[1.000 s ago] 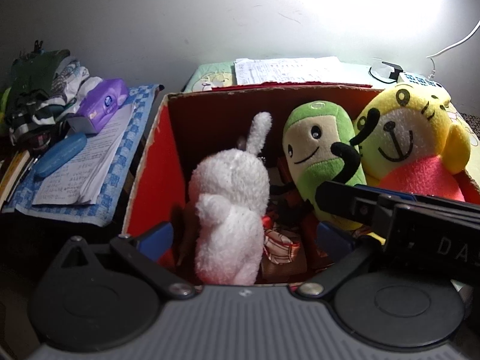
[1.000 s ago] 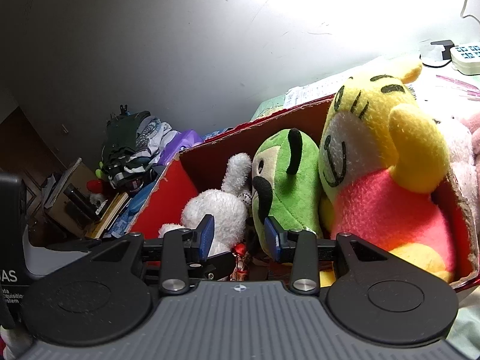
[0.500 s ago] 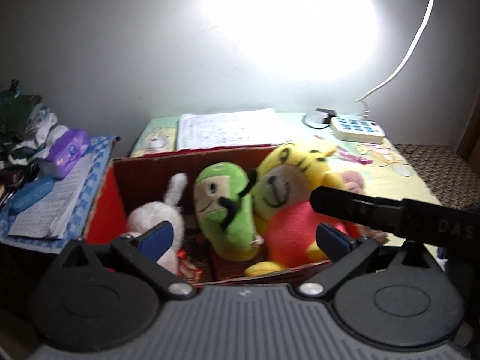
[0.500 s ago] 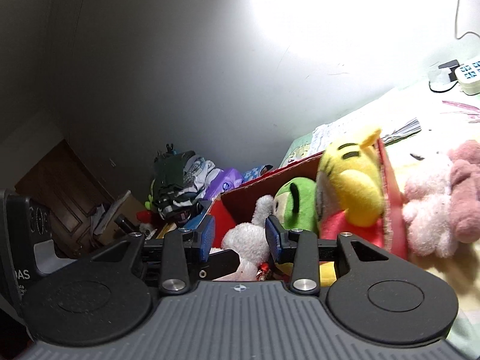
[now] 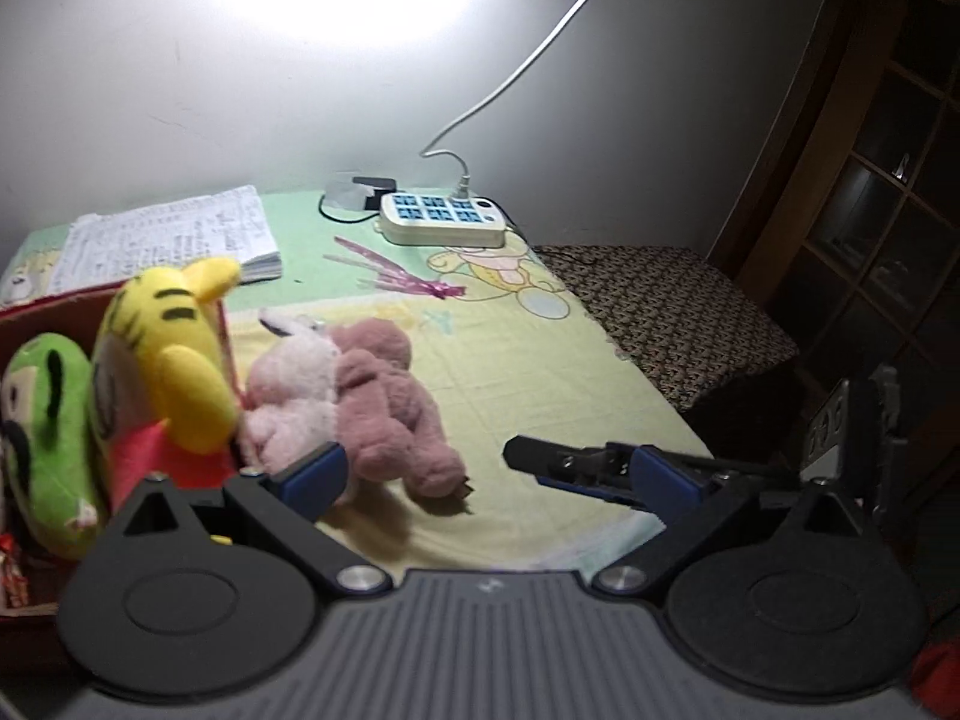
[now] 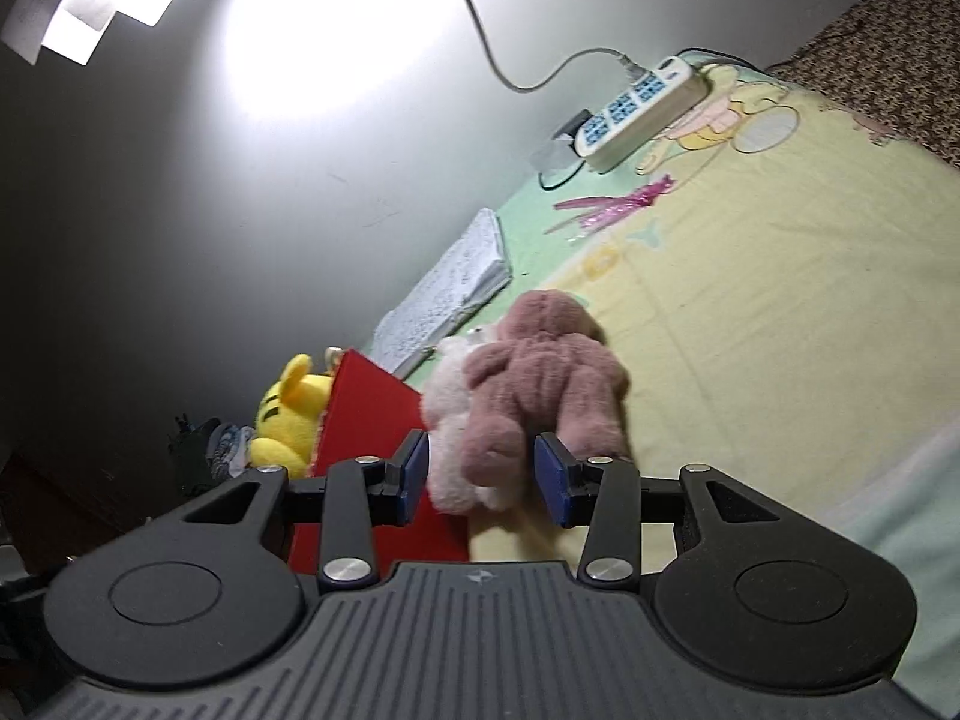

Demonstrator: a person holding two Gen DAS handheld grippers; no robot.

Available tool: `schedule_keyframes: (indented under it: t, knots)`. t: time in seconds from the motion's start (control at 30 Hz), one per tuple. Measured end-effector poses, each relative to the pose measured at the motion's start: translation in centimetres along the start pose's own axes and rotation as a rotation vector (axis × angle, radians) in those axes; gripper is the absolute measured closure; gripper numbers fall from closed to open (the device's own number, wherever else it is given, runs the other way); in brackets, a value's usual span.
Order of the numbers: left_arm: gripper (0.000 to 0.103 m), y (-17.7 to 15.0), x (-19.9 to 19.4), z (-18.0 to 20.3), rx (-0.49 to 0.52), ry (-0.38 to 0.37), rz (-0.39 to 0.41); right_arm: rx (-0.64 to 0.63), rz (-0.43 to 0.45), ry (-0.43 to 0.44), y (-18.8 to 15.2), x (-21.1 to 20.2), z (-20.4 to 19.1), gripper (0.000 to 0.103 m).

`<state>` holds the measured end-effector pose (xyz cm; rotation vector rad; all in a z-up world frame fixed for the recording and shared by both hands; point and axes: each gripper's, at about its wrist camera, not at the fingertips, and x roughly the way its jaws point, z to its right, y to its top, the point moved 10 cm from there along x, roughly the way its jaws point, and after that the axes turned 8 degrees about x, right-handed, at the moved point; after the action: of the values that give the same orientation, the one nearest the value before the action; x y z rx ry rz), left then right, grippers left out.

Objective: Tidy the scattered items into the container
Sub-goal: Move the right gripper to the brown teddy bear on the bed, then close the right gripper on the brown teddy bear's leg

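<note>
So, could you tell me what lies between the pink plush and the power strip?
In the left wrist view, only a pink ribbon on bare blanket lies between pink plush and power strip.

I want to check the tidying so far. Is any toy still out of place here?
Yes. The pink and mauve plush toy still lies on the blanket, outside the red box, leaning on its wall. The yellow plush and the green plush are already inside. The right tool points at the toy, jaws opening.

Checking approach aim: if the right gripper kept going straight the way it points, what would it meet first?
Most likely the pink plush toy lying beside the red box. The right gripper, jaws opening, frames its near end; depth is unclear.
</note>
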<state>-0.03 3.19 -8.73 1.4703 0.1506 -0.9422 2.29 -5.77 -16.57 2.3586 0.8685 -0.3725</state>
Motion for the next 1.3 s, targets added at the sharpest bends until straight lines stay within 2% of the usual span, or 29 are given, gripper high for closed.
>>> schedule_keyframes:
  t: [0.1,0.3,0.53,0.77,0.83,0.93,1.07,1.3]
  knots:
    - [0.002,0.4,2.3,0.9,0.004,-0.004,-0.004,-0.027,-0.021,-0.051,0.3,0.8,2.4,0.060]
    - [0.002,0.8,6.3,-0.5,-0.066,0.040,-0.037,-0.084,-0.077,-0.064,-0.1,2.9,4.8,0.060]
    - [0.005,0.7,9.7,-3.3,-0.141,0.118,-0.083,-0.126,-0.136,0.010,-0.8,5.6,3.8,0.059]
    - [0.013,-0.3,11.4,-5.2,-0.246,0.109,-0.138,-0.196,-0.134,0.006,-0.8,8.5,2.7,0.060]
    - [0.013,-0.2,11.6,-5.2,-0.250,0.109,-0.139,-0.224,-0.136,-0.010,-0.6,8.7,2.8,0.069]
    - [0.017,-0.1,11.9,-4.9,-0.255,0.082,-0.149,-0.201,-0.147,0.001,-0.2,8.2,3.3,0.071]
    - [0.019,-0.7,12.1,-3.6,-0.266,0.025,-0.177,-0.224,-0.128,-0.031,0.7,6.1,4.4,0.072]
    - [0.019,-2.5,11.6,0.0,-0.209,-0.047,-0.225,-0.259,-0.164,-0.095,1.3,-0.3,6.9,0.072]
